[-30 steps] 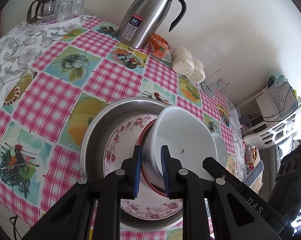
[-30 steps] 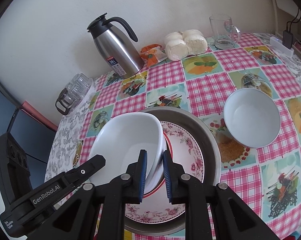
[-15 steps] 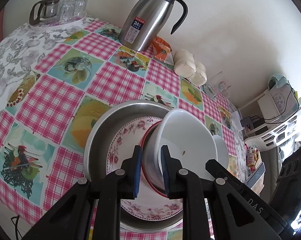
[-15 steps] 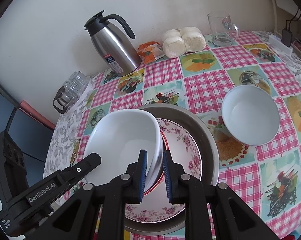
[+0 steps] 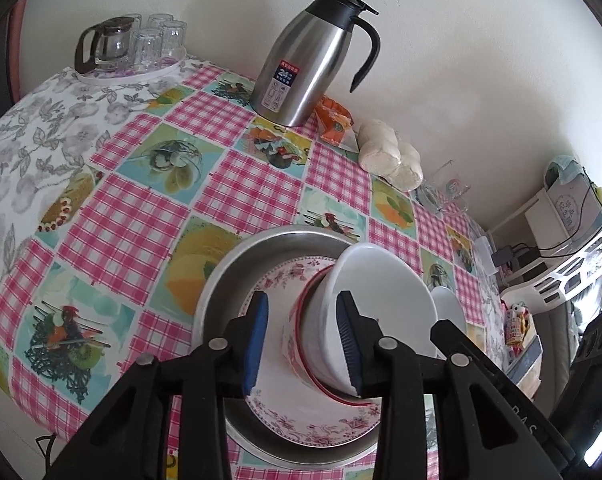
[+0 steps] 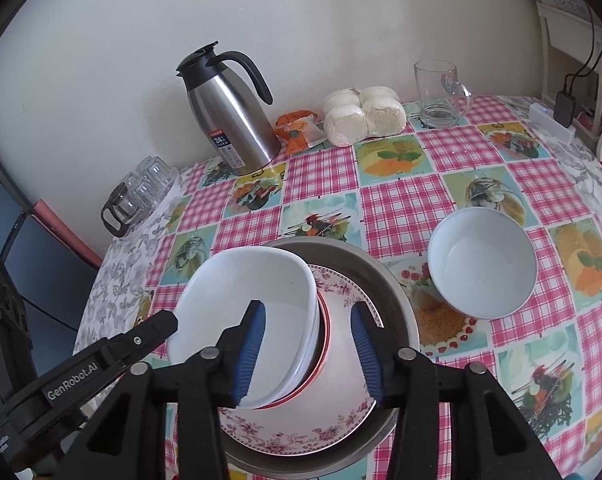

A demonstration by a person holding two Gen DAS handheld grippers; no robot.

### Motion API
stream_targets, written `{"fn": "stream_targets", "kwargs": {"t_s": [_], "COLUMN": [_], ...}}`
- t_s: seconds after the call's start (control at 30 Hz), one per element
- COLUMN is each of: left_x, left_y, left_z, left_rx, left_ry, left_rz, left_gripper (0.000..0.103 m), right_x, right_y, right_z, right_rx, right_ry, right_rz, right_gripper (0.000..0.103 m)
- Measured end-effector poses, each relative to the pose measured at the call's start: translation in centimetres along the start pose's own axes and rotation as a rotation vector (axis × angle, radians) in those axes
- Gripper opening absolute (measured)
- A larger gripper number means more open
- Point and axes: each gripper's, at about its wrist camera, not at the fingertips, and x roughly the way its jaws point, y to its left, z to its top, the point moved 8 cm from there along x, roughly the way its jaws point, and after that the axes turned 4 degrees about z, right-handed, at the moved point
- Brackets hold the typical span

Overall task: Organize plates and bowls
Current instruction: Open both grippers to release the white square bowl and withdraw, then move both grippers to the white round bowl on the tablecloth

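Your left hand-held gripper (image 5: 303, 344) has its fingers apart, straddling the near rim of the white bowl (image 5: 381, 300); the right-side pad lies against the inside of that rim, while the other pad stands clear of the outer wall. Your right hand-held gripper (image 6: 309, 346) is likewise spread wide, one blue pad inside the white bowl (image 6: 253, 300) and the other out over the plate (image 6: 301, 428), neither pressing on anything. From the right view you can see the left tool's black finger (image 6: 141, 336) reaching in against the bowl's far side.

The white bowl sits nested in a red-rimmed bowl (image 5: 301, 344), and the pair is tilted, mouth turned toward the right gripper's side. They rest on the floral plate (image 5: 301, 424), which lies inside a round metal pan (image 5: 221, 272) on the checked surface (image 5: 141, 208).

A second white bowl (image 6: 481, 264) stands upright on the cloth, just beside the pan's rim on your right, apart from it as far as the right view shows. In the left view only a sliver of it (image 5: 449, 308) shows behind the tilted bowl.

At the back, against the wall, stand a steel jug (image 6: 233, 120), an orange packet (image 6: 301, 132), a pack of buns (image 6: 365, 116) and a glass mug (image 6: 439, 94). A tray with a small glass pot and tumblers (image 5: 137, 48) sits at the far left corner.
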Motion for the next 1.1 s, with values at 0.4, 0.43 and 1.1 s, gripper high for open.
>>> {"fn": "stream_targets", "kwargs": {"t_s": [0.4,0.43,1.1], "left_x": [0.1,0.1,-0.6], "left_y": [2.3,2.5,3.8], "left_z": [0.4,0.4,0.9], "left_rx": [-0.029,-0.032,-0.065], "left_ry": [-0.030,-0.032,-0.109], "left_rz": [0.148,0.160,0.254], "left_gripper": [0.087,0.088,0.098], "right_x": [0.4,0.4,0.1], "right_y": [-1.0,-1.0,-1.8], "right_z": [0.0,0.0,0.2], "right_rx": [-0.004,-0.004,-0.026], "right_ry": [0.000,-0.001,-0.021], "right_rz": [-0.048,-0.049,-0.062], "right_gripper": [0.080,0.082,0.103]}}
